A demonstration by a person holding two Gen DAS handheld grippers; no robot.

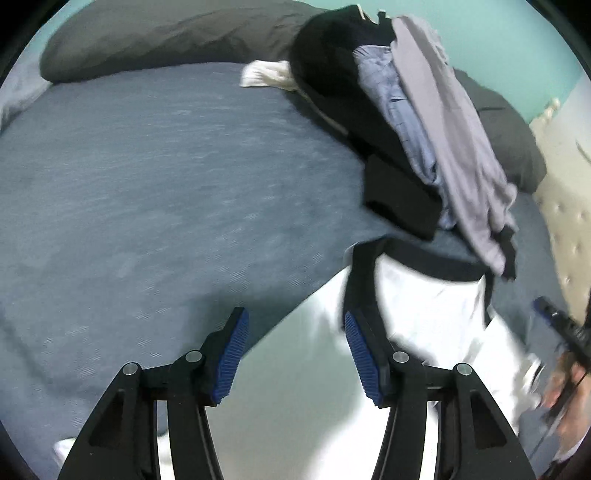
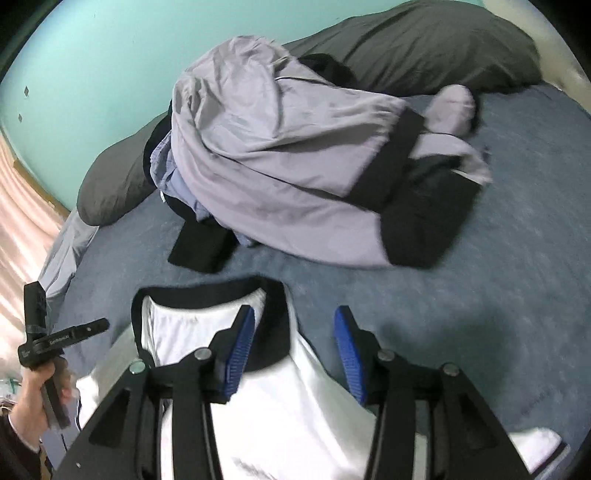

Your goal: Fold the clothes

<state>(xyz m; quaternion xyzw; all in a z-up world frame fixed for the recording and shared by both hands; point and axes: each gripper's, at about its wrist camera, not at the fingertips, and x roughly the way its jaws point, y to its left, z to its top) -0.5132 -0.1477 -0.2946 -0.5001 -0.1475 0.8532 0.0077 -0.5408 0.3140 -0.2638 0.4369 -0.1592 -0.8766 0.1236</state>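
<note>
1. Task item: a white shirt with black collar (image 2: 207, 295) lies on the blue bed (image 1: 147, 184), collar end toward the pile of clothes (image 2: 280, 162), body running back toward the person. Its long axis runs roughly along the forward direction of both cameras

2. Pile of clothes: a grey garment (image 1: 443, 122), a blue checked shirt (image 1: 399, 110) and dark items lie heaped beyond the collar, apart from the white shirt. Dark pillows (image 1: 166, 33) lie behind the heap

3. Right hand-held gripper (image 2: 293, 347): jaws stand wide apart and hold nothing. The left pad (image 2: 242, 354) sits over the collar's right side; the right pad is over bare bedding. Whether it touches the cloth cannot be told

4. Left hand-held gripper (image 1: 295, 354): jaws stand wide apart and hold nothing. The right pad (image 1: 362, 362) is over the collar's left edge; the left pad is over bare bedding

5. Governing relation: the collar lies between the two hand-held grippers, directly ahead of each, so each is nearest its own shoulder of the shirt

6. Stage: the shirt looks spread flat, not folded. Both views are motion-blurred, so fine creases cannot be judged
</note>
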